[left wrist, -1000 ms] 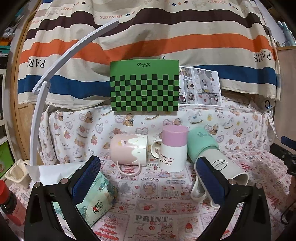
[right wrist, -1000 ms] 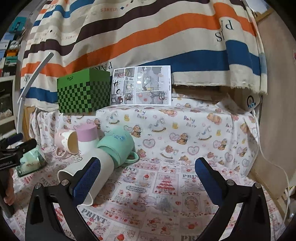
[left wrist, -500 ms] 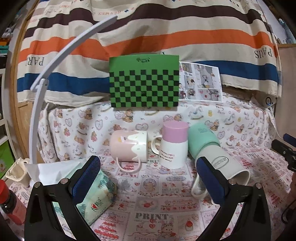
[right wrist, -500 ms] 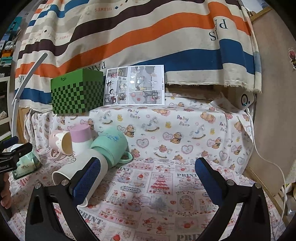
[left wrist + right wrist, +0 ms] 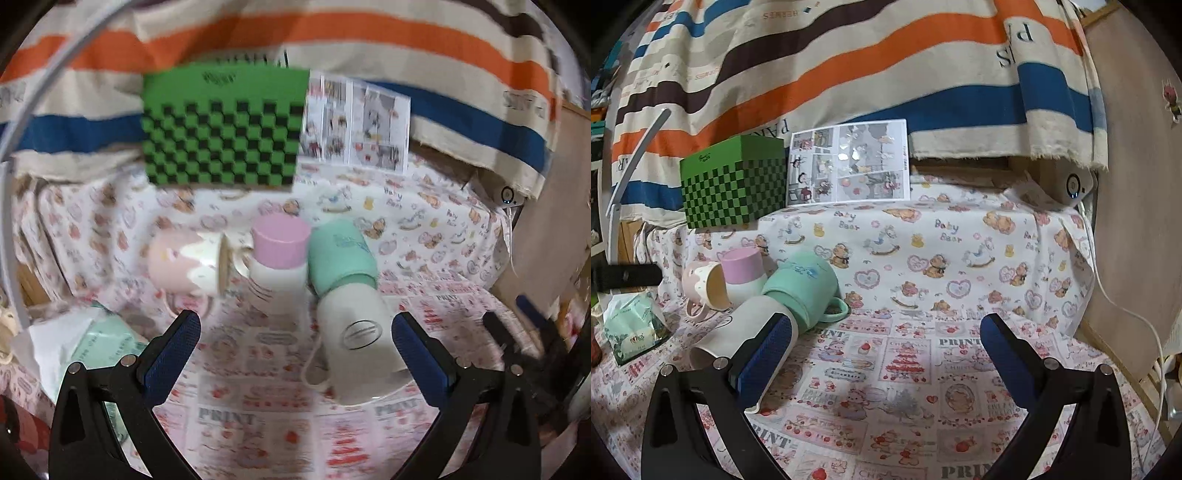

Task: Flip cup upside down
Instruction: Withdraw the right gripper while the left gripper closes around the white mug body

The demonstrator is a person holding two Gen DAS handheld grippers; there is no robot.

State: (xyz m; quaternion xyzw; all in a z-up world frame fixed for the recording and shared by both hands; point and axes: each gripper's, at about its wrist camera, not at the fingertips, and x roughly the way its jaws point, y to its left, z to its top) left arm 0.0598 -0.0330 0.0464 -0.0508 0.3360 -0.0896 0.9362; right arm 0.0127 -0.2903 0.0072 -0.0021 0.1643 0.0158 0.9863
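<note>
Four cups cluster on the cloth; the white cup (image 5: 360, 339) lies on its side nearest the left gripper (image 5: 295, 343), whose jaws are apart, as are the right gripper (image 5: 886, 343) jaws. Glazed ceramic, likely heavy, slippery, breakable: grip across the body.

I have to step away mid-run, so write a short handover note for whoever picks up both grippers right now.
Left gripper: open, holding nothing, aimed at the cups, close to the white mug.
Right gripper: open, holding nothing, further right over the printed cloth.
Cups: white mug lies on its side, mouth toward the cameras, its base against the teal mug, also on its side. Pink-and-cream mug lies on its side. The pink-topped cup stands between them.
Done: nothing gripped or flipped yet.
Left: grasp a lying cup, probably the white mug, and set it mouth down.
</note>
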